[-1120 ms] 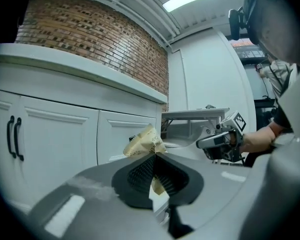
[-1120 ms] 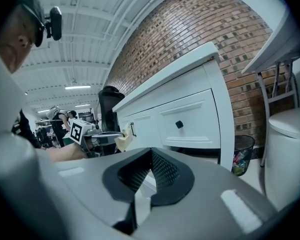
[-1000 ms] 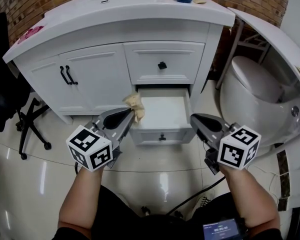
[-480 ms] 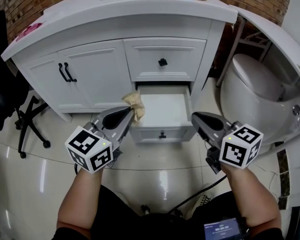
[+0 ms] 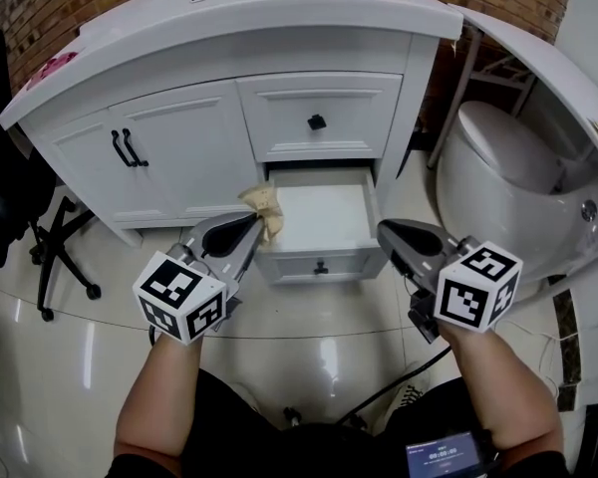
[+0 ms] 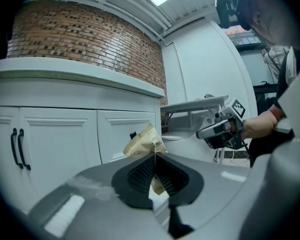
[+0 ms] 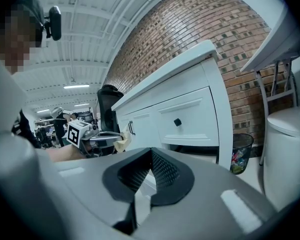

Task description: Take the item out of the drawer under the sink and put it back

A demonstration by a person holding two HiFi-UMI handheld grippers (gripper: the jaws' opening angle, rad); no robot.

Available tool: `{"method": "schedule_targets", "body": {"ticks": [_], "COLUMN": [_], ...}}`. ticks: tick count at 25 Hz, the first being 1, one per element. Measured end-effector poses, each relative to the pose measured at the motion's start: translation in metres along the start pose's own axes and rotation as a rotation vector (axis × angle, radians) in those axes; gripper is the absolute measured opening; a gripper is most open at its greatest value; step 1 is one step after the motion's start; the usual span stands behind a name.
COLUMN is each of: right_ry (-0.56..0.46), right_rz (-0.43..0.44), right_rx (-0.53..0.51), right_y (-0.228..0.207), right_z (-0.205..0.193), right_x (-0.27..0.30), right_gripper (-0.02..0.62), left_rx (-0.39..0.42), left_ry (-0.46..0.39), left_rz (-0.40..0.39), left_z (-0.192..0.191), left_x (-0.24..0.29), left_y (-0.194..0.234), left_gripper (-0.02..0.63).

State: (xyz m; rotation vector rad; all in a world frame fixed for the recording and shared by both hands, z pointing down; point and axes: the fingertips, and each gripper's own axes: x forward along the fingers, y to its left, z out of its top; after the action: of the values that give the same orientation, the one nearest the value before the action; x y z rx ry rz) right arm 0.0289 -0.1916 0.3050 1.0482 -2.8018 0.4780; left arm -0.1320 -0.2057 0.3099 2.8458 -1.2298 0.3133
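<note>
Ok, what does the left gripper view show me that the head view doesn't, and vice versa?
Only the left gripper view: the jaws of the left gripper pinched shut on the crumpled tan paper packet, seen side-on. Only the head view: the bare inside of the open white drawer, and the white toilet. Both: the packet, the right gripper, and the black handles on the white cabinet doors.

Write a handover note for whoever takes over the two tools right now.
Left tool: shut on the crumpled tan paper packet, held at the left front corner of the open white lower drawer.
Right tool: shut, empty, near the drawer's right front corner.
Done: drawer open, packet gripped and apparently lifted clear.
Left: lower the packet into the drawer and release.
</note>
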Motion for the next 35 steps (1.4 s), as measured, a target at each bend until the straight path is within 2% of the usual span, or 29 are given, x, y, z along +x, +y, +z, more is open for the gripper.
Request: {"method": "schedule_targets", "body": {"ticks": [9,14,21,28,35], "right_ry": [-0.004,-0.020,-0.032,-0.050,-0.046], "right_rz": [0.005,0.001,0.003,0.006,0.004], "right_rx": [0.008,0.012,0.020,0.044,0.055], "right_y": [-0.002,-0.005,-0.010,-0.018,-0.023], "right_z": [0.000,0.004,0.007,0.010,0.006], "right_x": [0.000,-0.003,-0.007,-0.009,-0.009], "right_gripper": [0.003,0.003,0.003,0.003,0.003], "left_rx": [0.133,0.291,0.392,0.509,0.567], "left_ry": [0.071,0.141,0.275,0.427,0.561], "left_rz": [0.053,0.076,0.065,-0.017,-0.117], "left_z": [-0.005,-0.008,-0.019,-0.035,-0.077], "left_x": [0.009,0.022,0.049,0.097,0.158], "left_y": [0.005,0.008,0.025,0.028,0.026], "left_gripper": [0.011,0.011,0.010,0.010,0.011]}}
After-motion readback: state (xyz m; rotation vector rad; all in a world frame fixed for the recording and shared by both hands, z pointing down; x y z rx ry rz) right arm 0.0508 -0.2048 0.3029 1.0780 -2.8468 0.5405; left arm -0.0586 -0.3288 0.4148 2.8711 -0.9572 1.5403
